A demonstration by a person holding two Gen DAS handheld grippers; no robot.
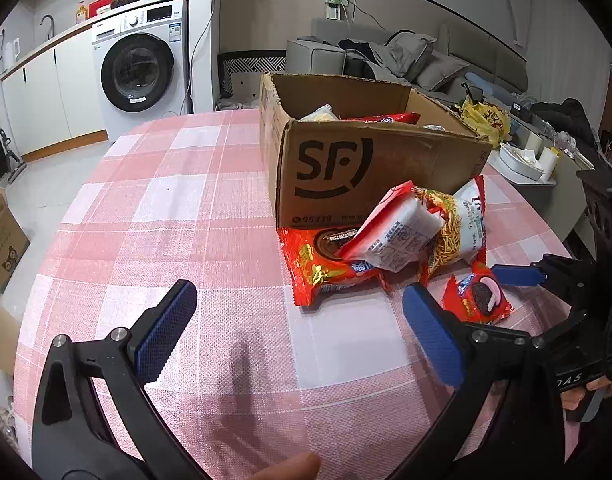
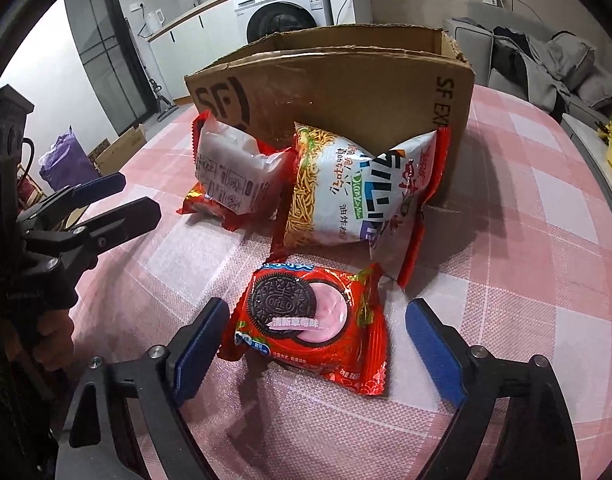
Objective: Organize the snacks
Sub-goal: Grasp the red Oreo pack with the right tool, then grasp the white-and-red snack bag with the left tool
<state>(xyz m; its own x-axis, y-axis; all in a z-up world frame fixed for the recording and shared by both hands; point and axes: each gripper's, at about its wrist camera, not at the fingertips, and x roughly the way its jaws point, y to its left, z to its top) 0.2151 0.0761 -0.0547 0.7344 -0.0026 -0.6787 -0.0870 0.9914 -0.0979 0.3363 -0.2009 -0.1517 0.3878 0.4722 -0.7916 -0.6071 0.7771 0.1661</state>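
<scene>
Oreo packet (image 2: 311, 326) lies flat on the checked worktop (image 2: 525, 240), near the cardboard box (image 2: 345, 92). Right tool (image 2: 317, 352) straddles it, pads apart and not yet pressing; left tool (image 1: 300, 328) gapes empty. Next: close, lift, drop into the box.

The cardboard box (image 1: 369, 168) hides most of its own contents: behind its front wall only the tops of a pale packet (image 1: 319, 114) and a red packet (image 1: 389, 119) show. In front of the box, a red-and-white packet (image 1: 397, 236) covers part of the large red Oreo bag (image 1: 317, 268); the bag's small print is unreadable.
</scene>
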